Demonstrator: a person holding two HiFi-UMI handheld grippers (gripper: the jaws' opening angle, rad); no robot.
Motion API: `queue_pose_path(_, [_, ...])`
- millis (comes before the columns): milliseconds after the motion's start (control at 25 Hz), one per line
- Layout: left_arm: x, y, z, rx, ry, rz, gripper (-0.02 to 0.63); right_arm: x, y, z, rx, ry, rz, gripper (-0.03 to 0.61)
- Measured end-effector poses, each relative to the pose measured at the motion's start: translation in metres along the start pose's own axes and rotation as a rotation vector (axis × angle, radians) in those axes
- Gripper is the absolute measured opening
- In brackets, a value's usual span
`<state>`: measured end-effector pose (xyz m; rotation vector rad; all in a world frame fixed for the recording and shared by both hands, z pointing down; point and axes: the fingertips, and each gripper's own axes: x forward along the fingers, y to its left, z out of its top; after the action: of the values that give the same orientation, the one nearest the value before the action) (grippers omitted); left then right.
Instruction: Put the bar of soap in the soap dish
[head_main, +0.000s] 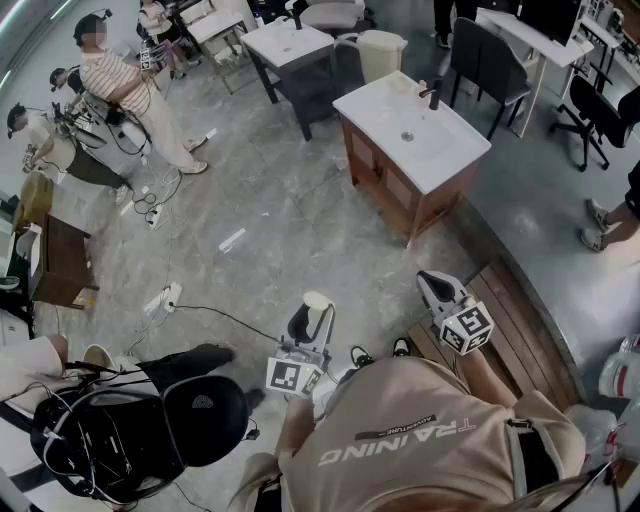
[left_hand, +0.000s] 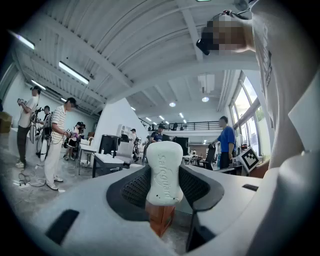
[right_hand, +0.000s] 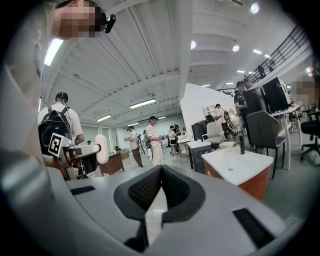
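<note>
Big open lab with a grey concrete floor, and a white-topped desk (head_main: 455, 150) with a sink sits at about 1 o'clock from the person in the head view. The left tool (head_main: 312, 318) is clamped on the bar of soap (left_hand: 164, 172), which stands upright, pads on its narrow side edges. The right tool (right_hand: 161, 172) is closed up with nothing in it. The soap looks light and stiff but probably slick on those rounded edges, so a firm mid-bar hold seems smart. No soap dish can be made out.

Bright overhead strip lights (left_hand: 73, 73), soft shadows, fisheye warp, dark corners
</note>
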<state>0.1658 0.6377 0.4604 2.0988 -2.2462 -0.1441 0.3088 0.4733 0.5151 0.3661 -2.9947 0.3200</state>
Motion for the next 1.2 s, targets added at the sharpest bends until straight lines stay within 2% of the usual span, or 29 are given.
queue_pose_path(120, [-0.006, 0.028, 0.004, 0.005, 0.011, -0.007, 0.175, 0.026, 0.015, 0.002, -0.029, 0.016, -0.002, 0.012])
queue_pose_path(280, [-0.004, 0.036, 0.01, 0.03, -0.007, -0.02, 0.175, 0.037, 0.019, 0.009, -0.043, 0.018, -0.001, 0.012])
queue_pose_path(440, [-0.001, 0.045, 0.011, 0.02, -0.015, -0.046, 0.175, 0.046, 0.025, 0.011, -0.055, 0.017, -0.016, 0.012])
queue_pose_path(600, [0.007, 0.05, -0.003, -0.02, -0.022, -0.065, 0.175, 0.045, 0.016, -0.001, -0.058, 0.031, -0.057, 0.012])
queue_pose_path(760, [0.024, 0.055, -0.021, -0.061, -0.006, -0.086, 0.175, 0.04, -0.004, -0.016, -0.034, 0.08, -0.108, 0.012])
queue_pose_path(880, [0.052, 0.065, -0.023, -0.042, 0.009, -0.104, 0.175, 0.05, -0.027, -0.02, -0.014, 0.078, -0.125, 0.012])
queue_pose_path(1120, [0.148, 0.095, -0.006, -0.012, 0.031, -0.106, 0.175, 0.097, -0.111, -0.005, 0.029, 0.04, -0.173, 0.013])
queue_pose_path(1200, [0.184, 0.1, 0.004, 0.022, 0.017, -0.124, 0.175, 0.117, -0.143, 0.007, 0.023, 0.021, -0.166, 0.012])
